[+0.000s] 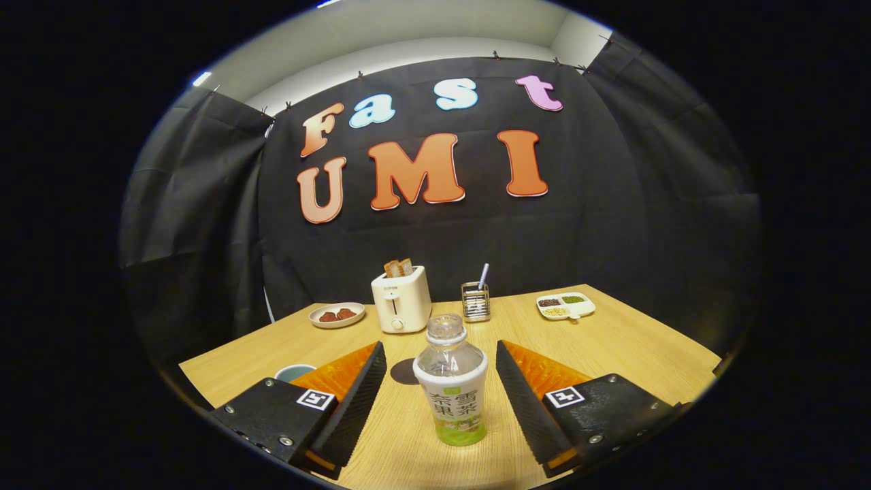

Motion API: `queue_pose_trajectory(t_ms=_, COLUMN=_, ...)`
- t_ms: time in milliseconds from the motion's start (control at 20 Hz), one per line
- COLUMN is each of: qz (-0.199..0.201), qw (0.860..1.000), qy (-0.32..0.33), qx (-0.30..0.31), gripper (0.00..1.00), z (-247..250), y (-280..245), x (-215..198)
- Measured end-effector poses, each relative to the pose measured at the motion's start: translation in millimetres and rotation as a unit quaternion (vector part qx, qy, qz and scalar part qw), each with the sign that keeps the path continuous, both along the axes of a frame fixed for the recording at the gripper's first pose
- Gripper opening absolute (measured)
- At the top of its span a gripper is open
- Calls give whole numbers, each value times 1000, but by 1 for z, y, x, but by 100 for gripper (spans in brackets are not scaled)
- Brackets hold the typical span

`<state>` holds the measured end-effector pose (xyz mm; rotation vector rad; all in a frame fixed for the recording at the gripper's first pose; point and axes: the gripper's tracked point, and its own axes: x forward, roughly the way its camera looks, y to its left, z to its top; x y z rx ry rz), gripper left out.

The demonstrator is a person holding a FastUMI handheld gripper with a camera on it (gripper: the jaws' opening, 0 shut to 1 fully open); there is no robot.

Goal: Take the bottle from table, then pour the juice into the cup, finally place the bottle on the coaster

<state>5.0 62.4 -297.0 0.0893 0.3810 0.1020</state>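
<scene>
Bottle (450, 381) stands upright on the table (612, 340), between your gripper (441, 401) fingers, which are spread wide and not touching it. You have not grasped yet; pouring and placing remain. Cup (294, 372) sits behind the left finger, coaster (405, 372) just behind the bottle. Wood-grain tabletop, black cloth walls around the booth.

Claw (441, 381) with ribbed wedge fingers, square coded markers, silver screws on dark housings
</scene>
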Motion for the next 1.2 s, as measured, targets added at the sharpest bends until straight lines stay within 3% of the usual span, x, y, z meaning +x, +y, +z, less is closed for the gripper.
queue_pose_trajectory(t_ms=400, qz=-8, qw=998, qy=50, qx=-30, gripper=87, z=-56, y=-4, x=3)
queue_pose_trajectory(t_ms=650, qz=-13, qw=997, qy=75, qx=-26, gripper=70, z=-82, y=0, x=0)
queue_pose_trajectory(t_ms=1200, qz=-11, qw=997, qy=49, qx=-56, gripper=60, z=-72, y=13, x=5)
